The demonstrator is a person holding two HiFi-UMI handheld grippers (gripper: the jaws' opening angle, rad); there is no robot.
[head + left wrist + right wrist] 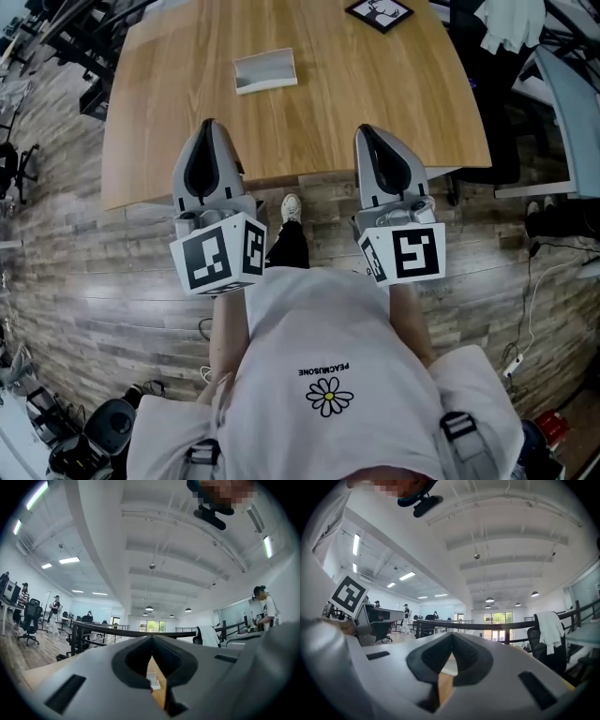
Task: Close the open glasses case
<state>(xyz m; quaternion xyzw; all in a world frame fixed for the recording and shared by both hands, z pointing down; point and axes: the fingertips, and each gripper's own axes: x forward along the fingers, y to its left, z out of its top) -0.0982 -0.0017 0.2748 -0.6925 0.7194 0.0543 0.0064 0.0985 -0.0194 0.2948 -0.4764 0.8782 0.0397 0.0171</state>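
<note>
Approach step, no contact yet. The open silver-grey rectangular glasses case (265,71) lies far across the pale wooden table (375,103); its lid seems raised, though it is too small to be sure. Left gripper (210,127) and right gripper (367,131) hover at the near edge, jaws together, empty. Next move likely calls for reaching forward and pressing the lid down.

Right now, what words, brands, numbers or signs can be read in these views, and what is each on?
"PEACMUSONE": on the person's white shirt, upside down in the head view, by a daisy; small, spelling uncertain.
The left tool and right tool: square black-and-white markers on their cubes, no letters.
The glasses case: no print visible.
The black-framed card: too small to read.
</note>
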